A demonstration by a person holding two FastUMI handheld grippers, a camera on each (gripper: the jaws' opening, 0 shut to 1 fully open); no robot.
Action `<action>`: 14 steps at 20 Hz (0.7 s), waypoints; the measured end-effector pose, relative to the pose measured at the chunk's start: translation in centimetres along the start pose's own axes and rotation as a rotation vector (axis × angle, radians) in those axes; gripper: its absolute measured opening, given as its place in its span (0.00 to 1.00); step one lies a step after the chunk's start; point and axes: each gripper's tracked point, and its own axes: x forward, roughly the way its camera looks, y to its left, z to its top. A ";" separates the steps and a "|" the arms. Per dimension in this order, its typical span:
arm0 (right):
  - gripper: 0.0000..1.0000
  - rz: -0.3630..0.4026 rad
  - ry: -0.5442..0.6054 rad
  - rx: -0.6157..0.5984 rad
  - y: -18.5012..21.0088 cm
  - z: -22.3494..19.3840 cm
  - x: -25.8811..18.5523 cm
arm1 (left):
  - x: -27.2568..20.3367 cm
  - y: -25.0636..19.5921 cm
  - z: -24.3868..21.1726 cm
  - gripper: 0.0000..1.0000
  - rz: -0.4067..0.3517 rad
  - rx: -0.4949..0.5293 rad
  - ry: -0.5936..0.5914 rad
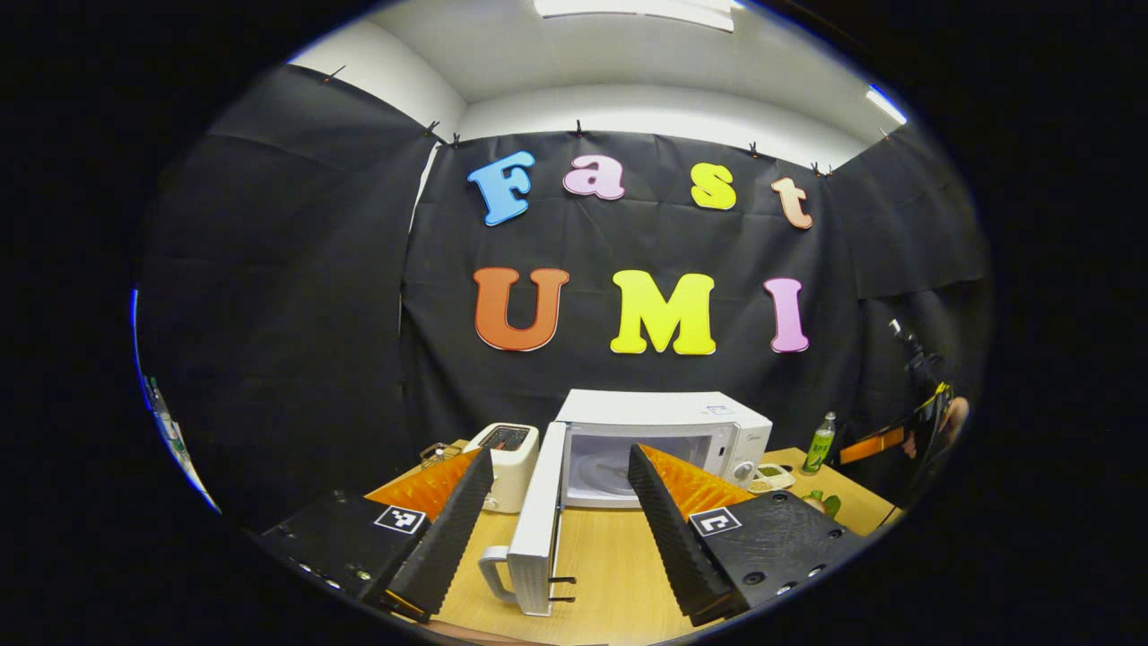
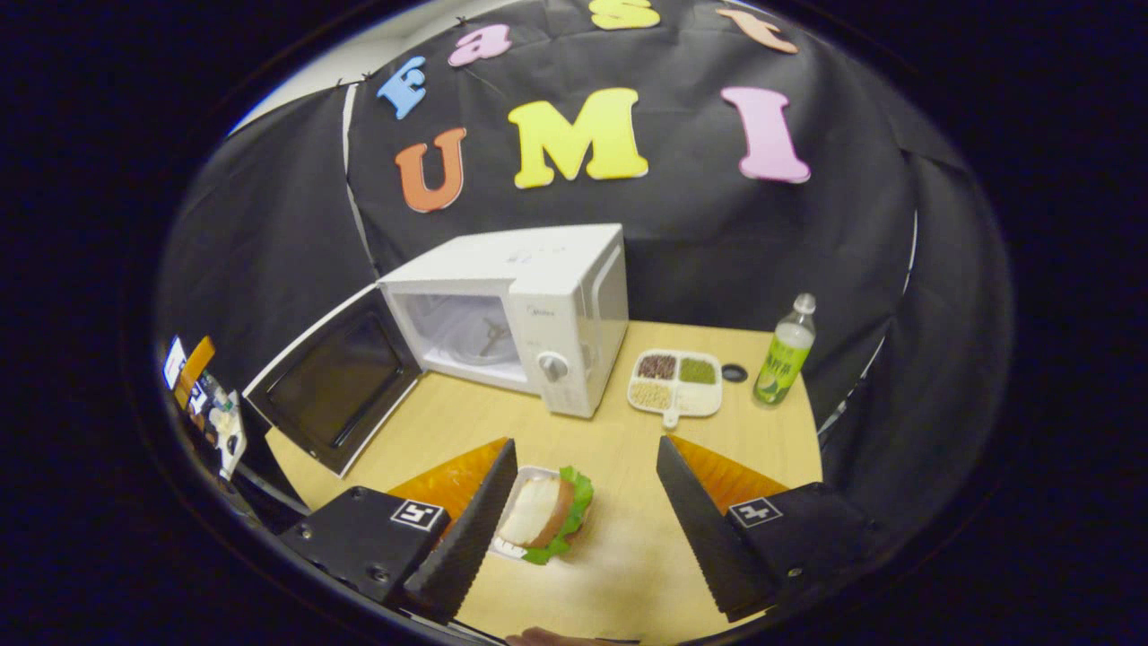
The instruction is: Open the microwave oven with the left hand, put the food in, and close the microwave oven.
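Left gripper (image 1: 560,529) spread wide over the wooden table (image 1: 619,574), holding nothing, a square black-and-white marker tag on each finger base; between the fingers, edge-on, the swung-out microwave door (image 1: 538,529) with its white handle toward the camera. Beyond it the white microwave (image 1: 664,440), cavity open, glass turntable visible inside, a small logo on the top too blurred to read. Just left of it a white toaster (image 1: 507,462). Right gripper (image 2: 583,520) likewise spread apart, gripping nothing, similar marker tags on both finger bases; near the left finger, resting on the table on a small white tray, a sandwich (image 2: 543,516) with a bun and green lettuce, not touched by either finger. Farther off, the same microwave with door (image 2: 336,390) hanging open to the left, round knob on the control panel, brand mark above it illegible. Right of the oven a divided white dish (image 2: 674,383) of dark, green and pale grains, a small black disc (image 2: 734,372) and a green-labelled bottle (image 2: 785,354), label print unreadable. Around the table, black cloth walls; above, a white ceiling with strip lights (image 1: 637,9).
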 end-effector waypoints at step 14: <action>0.31 0.427 0.386 0.400 2.9 -8.2 5.0 | -0.1 -2.6 0.4 0.91 -0.002 0.029 0.014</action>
